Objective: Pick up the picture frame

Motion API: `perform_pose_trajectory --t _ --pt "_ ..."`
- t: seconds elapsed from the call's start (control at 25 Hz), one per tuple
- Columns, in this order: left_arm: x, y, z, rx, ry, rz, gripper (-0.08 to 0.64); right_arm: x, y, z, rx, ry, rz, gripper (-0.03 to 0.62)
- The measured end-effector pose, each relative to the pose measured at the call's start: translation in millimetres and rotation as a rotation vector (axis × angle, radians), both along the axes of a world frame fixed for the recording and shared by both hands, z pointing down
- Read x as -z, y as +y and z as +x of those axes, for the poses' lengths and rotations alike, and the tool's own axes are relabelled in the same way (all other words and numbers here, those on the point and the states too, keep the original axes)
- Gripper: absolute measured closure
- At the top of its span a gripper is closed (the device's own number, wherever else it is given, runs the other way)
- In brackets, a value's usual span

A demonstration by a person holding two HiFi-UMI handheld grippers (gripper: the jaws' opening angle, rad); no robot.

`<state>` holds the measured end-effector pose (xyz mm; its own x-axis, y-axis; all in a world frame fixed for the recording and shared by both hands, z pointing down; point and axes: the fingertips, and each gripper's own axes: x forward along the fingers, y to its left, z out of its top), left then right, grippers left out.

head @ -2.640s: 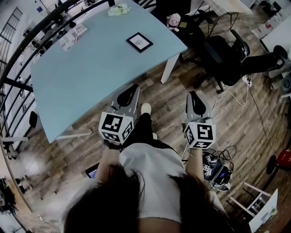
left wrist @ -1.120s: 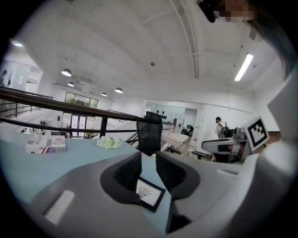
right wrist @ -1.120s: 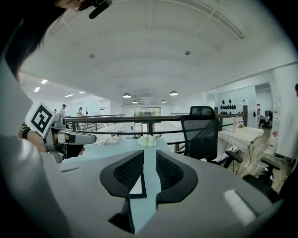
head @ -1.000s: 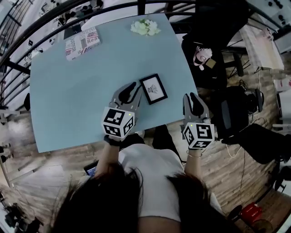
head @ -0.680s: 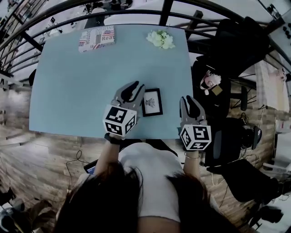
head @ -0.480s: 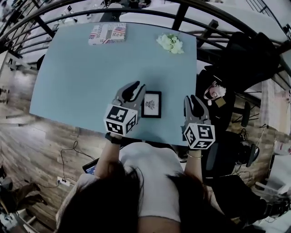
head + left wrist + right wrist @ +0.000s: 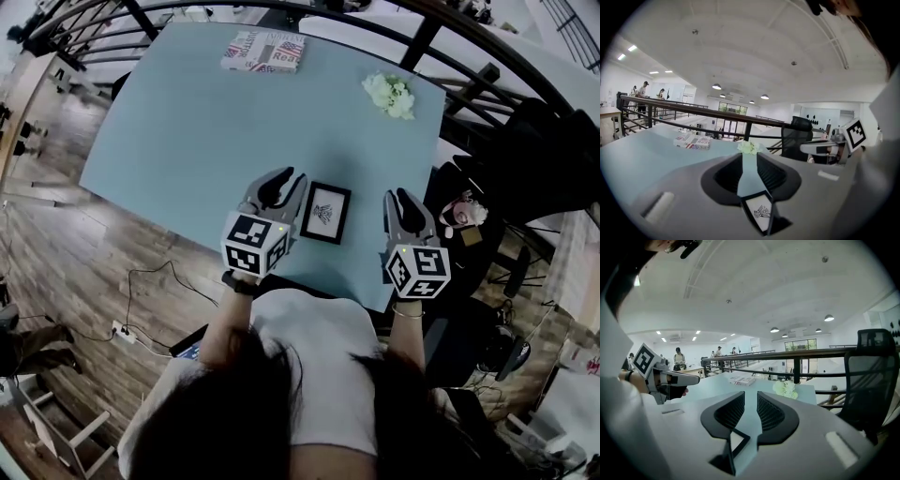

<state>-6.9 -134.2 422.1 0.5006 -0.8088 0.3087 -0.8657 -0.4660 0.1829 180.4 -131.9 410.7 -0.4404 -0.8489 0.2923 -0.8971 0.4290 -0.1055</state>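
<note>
— Fingers, both grippers: condition?
— Left gripper: spread, gap unoccupied, frame seen through it. Right gripper: parted by a narrow slot, pinching nothing.
— Surroundings by size, each placed from the picture frame?
— Item 1, pale blue table: directly beneath the frame, its near edge close by.
Item 2, black railing: well beyond.
Item 3, black chair: well off to the right, clear of the table.
Item 4, flag-print booklet: far beyond, to the left.
Item 5, white flowers: beyond, slightly right.
Only bare tabletop separates the frame from either gripper. The left gripper's tips are just beside its left edge, the right gripper's stand apart on its right.
— Frame's lie?
— Flat, print upward, between the grippers. Long axis runs away from the person, far end leaning slightly right.
</note>
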Motion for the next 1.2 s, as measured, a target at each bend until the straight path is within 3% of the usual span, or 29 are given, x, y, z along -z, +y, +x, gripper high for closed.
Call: perform_pose_trajectory --t 0.36,0.84,1.2 --pt "-12 -9 1 -0.032 0.009 -0.038 0.465 -11 -7 -9 -0.011 0.011 -0.032 0.535" --pt "-57 -8 4 -0.045 0.003 -0.158 0.466 -47 -8 -16 0.0 -0.002 -0.128 0.534" --pt "-104 -1 13 -0.067 -0.021 -0.292 0.466 -88 -4 -23 0.033 -0.001 -0.236 0.535"
